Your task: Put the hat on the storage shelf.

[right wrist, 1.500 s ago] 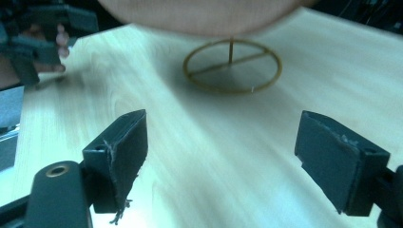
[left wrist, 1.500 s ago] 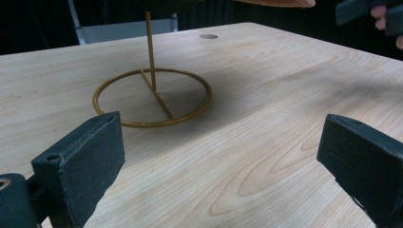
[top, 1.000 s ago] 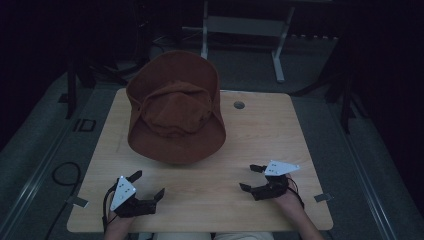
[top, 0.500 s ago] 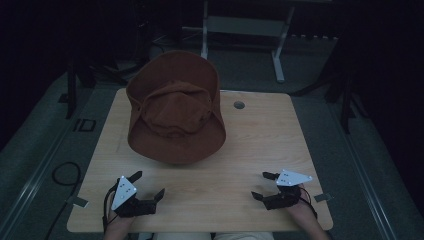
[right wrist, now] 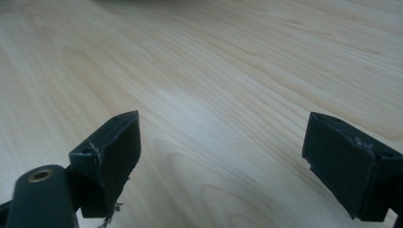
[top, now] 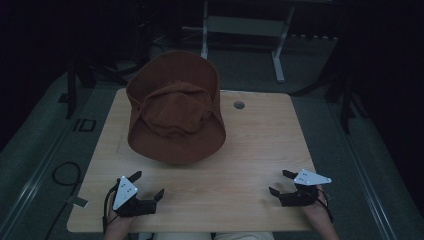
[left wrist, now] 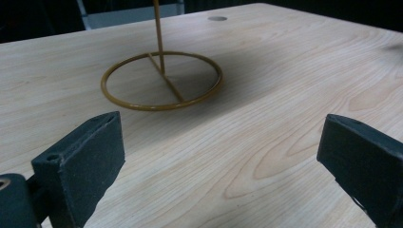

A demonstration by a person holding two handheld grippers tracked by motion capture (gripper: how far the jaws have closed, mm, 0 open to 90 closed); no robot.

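hat (top: 175,117): brown, sits atop wire stand (left wrist: 161,80), on table (top: 260,135)
left gripper (top: 147,187): jaws apart, empty
right gripper (top: 279,182): jaws just opening, empty

A dim lab-like recording room: a bare wooden table (top: 260,145) stands on grey carpet, with a metal-legged bench (top: 245,25) behind the table in darkness.

Brown brimmed hat (top: 176,116) atop gold wire stand (left wrist: 161,80), table's far left.
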